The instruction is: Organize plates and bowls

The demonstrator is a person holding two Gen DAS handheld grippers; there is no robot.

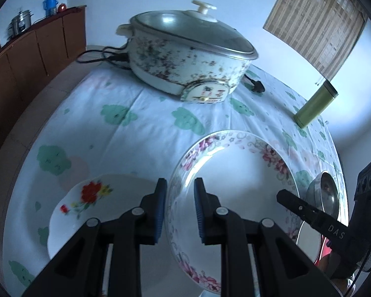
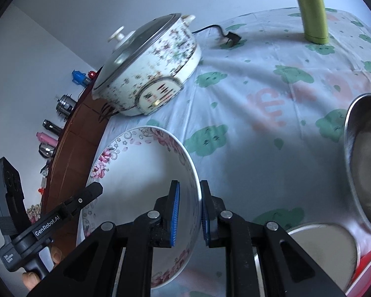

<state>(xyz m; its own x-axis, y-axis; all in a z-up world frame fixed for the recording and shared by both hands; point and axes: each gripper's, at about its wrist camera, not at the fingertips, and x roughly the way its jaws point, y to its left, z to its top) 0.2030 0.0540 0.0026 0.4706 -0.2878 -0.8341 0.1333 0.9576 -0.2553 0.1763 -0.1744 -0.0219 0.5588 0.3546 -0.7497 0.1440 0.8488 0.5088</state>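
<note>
Left wrist view: we see our left gripper (image 1: 180, 208) astride the left rim of the pink-floral plate (image 1: 235, 168); one blue pad outside, one inside, and a gap shows at each pad, so we cannot tell whether it is pinching.
Right wrist view: our right gripper (image 2: 188, 212) straddles the opposite rim of the same plate (image 2: 141, 173), blue pads close on both faces; contact looks likely but we cannot tell for sure.
Plate position: tilted, over the cloud-print tablecloth (image 1: 136, 123), between both grippers.
Red-flower plate: a second white plate (image 1: 91, 203) lies flat on the cloth, just left of our left gripper.
Steel bowl: a metal bowl (image 2: 366, 163) sits right of the floral plate; a round steel dish (image 2: 326, 250) lies below it.
Far side: an electric pot (image 1: 190, 54) with glass lid, cord trailing; a green cylinder (image 1: 316, 106) stands near the table's right edge.
Background: wooden sideboard (image 1: 32, 57).
</note>
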